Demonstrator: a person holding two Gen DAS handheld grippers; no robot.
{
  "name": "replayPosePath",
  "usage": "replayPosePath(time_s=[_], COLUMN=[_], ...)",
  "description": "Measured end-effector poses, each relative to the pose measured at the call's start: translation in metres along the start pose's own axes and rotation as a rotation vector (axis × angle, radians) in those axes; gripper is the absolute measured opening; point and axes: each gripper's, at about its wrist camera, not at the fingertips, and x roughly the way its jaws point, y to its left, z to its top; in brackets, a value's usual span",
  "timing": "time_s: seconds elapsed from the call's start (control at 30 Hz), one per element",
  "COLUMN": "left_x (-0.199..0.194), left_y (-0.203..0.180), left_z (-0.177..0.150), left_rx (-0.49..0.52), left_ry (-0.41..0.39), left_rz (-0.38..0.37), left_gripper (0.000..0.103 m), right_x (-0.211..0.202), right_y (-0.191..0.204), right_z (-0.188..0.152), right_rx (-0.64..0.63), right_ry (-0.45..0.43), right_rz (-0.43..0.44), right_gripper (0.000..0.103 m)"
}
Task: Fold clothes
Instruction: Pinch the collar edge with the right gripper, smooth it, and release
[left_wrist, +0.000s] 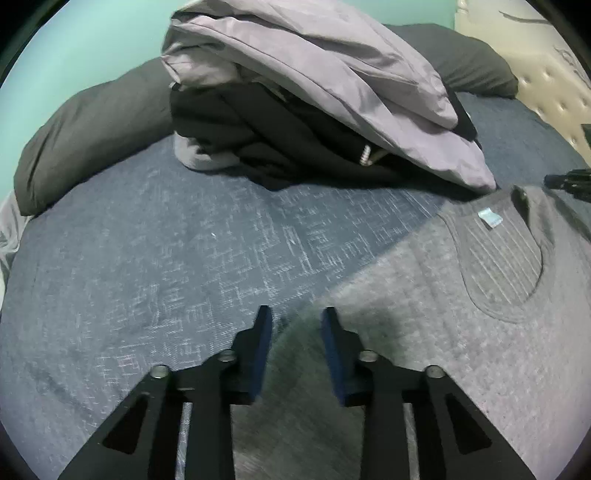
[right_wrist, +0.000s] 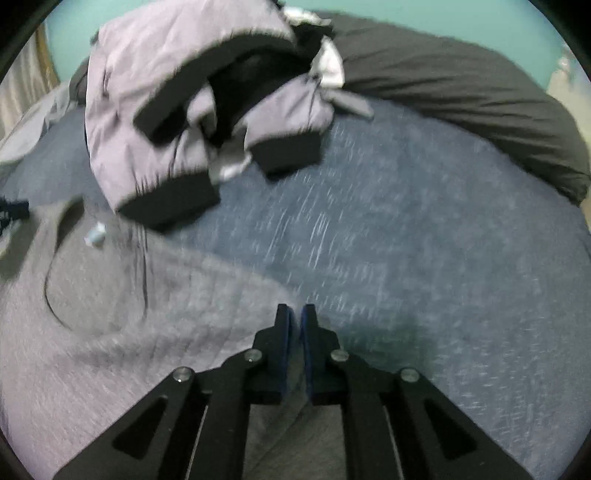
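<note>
Grey knitted sweater (left_wrist: 461, 314) lay flat on blue woven bedspread (left_wrist: 166, 258). Left gripper (left_wrist: 297, 325) spread, empty, at its edge; right gripper (right_wrist: 295, 321) pressed together, apparently pinching its edge. Risk: uneven lift, skewed fold.

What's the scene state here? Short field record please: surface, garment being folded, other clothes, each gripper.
surface: blue bedspread, dark pillows at the far edge
garment: grey sweater lying flat, neckline and label facing up
other clothes: lilac and black jacket pile beyond the sweater, not yet folded
left gripper: fingers apart over the sweater's edge, nothing pinched
right gripper: fingers nearly together at the sweater's edge; pinch on fabric unclear, view blurred
</note>
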Motion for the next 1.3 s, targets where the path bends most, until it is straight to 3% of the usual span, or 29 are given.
replayPosePath(time_s=[0.07, 0.13, 0.2, 0.23, 0.33, 0.43, 0.47, 0.5, 0.57, 0.6, 0.73, 0.9, 1.0, 1.1, 1.17, 1.23, 1.27, 1.3], left_x=[0.008, 0.015, 0.021, 0.022, 0.027, 0.028, 0.028, 0.028, 0.027, 0.027, 0.026, 0.026, 0.026, 0.021, 0.015, 0.006, -0.001, -0.010], left_y=[0.000, -0.004, -0.008, -0.010, -0.015, -0.014, -0.014, -0.014, -0.012, -0.012, -0.009, -0.005, -0.003, 0.002, 0.007, 0.013, 0.016, 0.020], left_z=[0.000, -0.001, -0.003, -0.003, -0.004, -0.006, -0.006, -0.006, -0.007, -0.007, -0.005, -0.003, -0.003, -0.002, -0.001, -0.001, -0.001, -0.003], left_rx=[0.002, 0.017, 0.028, 0.032, 0.051, 0.060, 0.062, 0.063, 0.066, 0.068, 0.054, 0.012, -0.003, -0.041, -0.076, -0.104, -0.114, -0.124], left_ry=[0.031, 0.056, 0.067, 0.070, 0.082, 0.079, 0.077, 0.075, 0.071, 0.068, 0.061, 0.062, 0.062, 0.050, 0.037, 0.027, 0.021, 0.014], left_rz=[-0.014, -0.020, -0.033, -0.037, -0.035, -0.034, -0.033, -0.031, -0.028, -0.026, -0.016, -0.014, -0.020, -0.041, -0.059, -0.069, -0.065, -0.059], left_gripper=[0.043, 0.043, 0.043, 0.043, 0.043, 0.037, 0.029, 0.026, 0.024, 0.023, 0.019, 0.015, 0.015, 0.015, 0.017, 0.018, 0.021, 0.021], right_x=[-0.011, -0.016, -0.014, -0.009, 0.009, 0.030, 0.036, 0.040, 0.042, 0.041, 0.036, 0.057, 0.069, 0.068, 0.059, 0.043, 0.034, 0.023], right_y=[0.003, 0.017, 0.040, 0.053, 0.091, 0.110, 0.111, 0.111, 0.107, 0.105, 0.092, 0.091, 0.085, 0.075, 0.066, 0.059, 0.058, 0.056], right_z=[0.007, 0.015, 0.019, 0.020, 0.018, 0.014, 0.015, 0.016, 0.021, 0.024, 0.046, 0.071, 0.068, 0.065, 0.062, 0.060, 0.059, 0.057], right_rx=[-0.009, -0.043, -0.110, -0.156, -0.283, -0.348, -0.340, -0.329, -0.291, -0.266, -0.170, -0.089, 0.004, 0.089, 0.131, 0.142, 0.139, 0.138], right_ry=[-0.047, -0.073, -0.059, -0.044, -0.002, 0.055, 0.061, 0.064, 0.047, 0.031, -0.010, 0.050, 0.102, 0.100, 0.080, 0.045, 0.024, 0.000], right_rz=[0.023, 0.082, 0.137, 0.155, 0.158, 0.082, 0.069, 0.060, 0.036, 0.031, -0.015, -0.039, 0.001, 0.075, 0.118, 0.115, 0.117, 0.119], right_gripper=[0.009, 0.024, 0.053, 0.054, 0.054, 0.054, 0.047, 0.025, 0.010, 0.008, 0.006, 0.006, 0.008, 0.010, 0.016, 0.041, 0.059, 0.064])
